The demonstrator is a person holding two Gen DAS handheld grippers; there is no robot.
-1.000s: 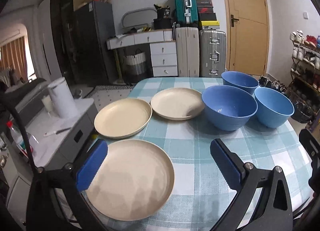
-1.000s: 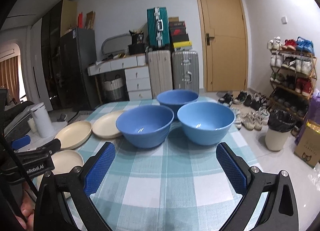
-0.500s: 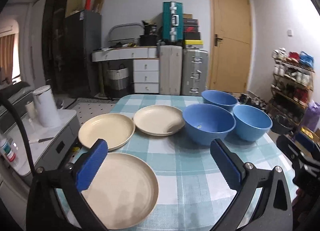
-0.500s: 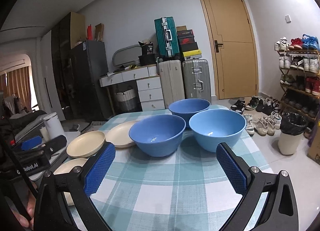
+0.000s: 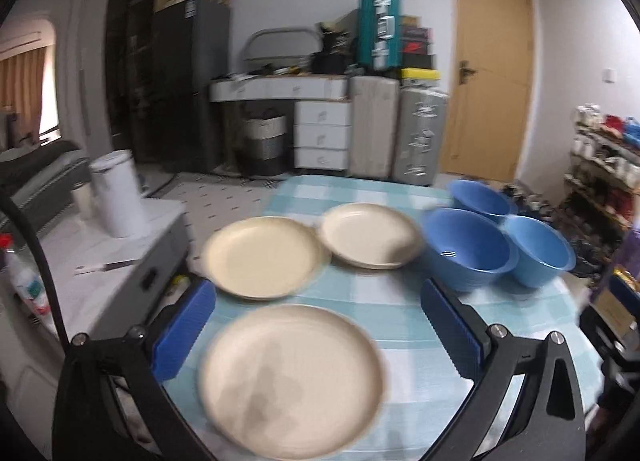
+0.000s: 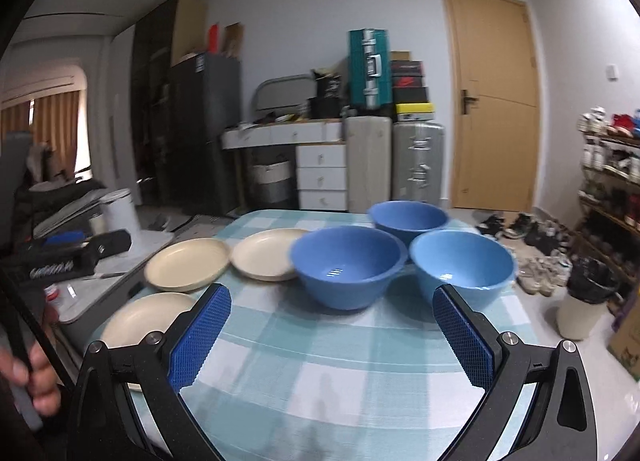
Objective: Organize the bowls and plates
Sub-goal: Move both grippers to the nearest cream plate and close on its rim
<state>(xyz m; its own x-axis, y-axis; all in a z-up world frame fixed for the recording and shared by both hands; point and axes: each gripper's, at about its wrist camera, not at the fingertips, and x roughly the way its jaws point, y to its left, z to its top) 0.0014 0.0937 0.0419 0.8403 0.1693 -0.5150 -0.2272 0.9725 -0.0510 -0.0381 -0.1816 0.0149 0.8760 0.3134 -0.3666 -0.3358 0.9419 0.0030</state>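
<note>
The left claw (image 5: 316, 327), wide open and empty, hangs nearer the plates; the near plate (image 5: 290, 379) lies just below and ahead between its fingers.

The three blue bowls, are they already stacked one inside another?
No, the three blue bowls stand separately on the checked tablecloth, side by side.

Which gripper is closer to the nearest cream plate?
Left. The left gripper hangs right over the nearest cream plate; the right gripper sits off to its right.
</note>
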